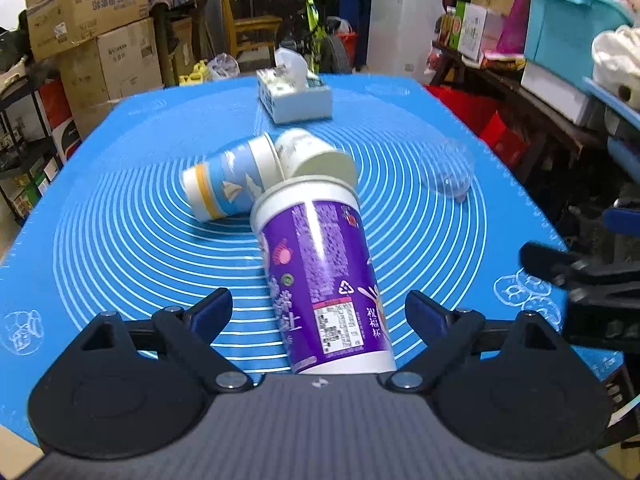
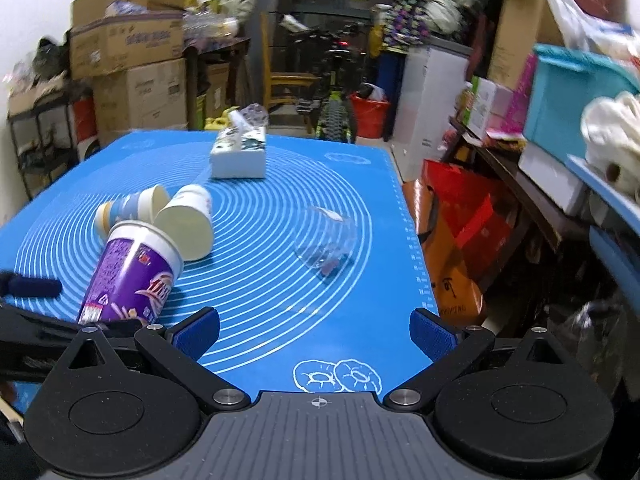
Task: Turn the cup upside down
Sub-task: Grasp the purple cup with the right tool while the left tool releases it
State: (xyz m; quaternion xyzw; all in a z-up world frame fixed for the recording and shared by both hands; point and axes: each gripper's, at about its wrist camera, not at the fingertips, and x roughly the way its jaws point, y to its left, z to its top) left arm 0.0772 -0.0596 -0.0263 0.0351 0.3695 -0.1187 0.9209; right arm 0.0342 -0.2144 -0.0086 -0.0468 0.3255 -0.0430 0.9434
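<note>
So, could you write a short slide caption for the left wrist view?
Open left gripper straddling a purple cup lying on the blue mat.

the purple cup (image 1: 324, 276) (image 2: 130, 276) stood tilted on the table, its white rim touching a cream cup (image 1: 316, 156) (image 2: 188, 220).

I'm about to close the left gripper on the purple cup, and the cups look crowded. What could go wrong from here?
1. The purple cup lies between the open left gripper fingers, its rim close against the white paper cup and blue-striped cup; lifting may knock or roll them.
2. The cup is round and on its side, so it may slip or crush.
3. The clear plastic cup is hard to see; the open right gripper might bump it.
</note>
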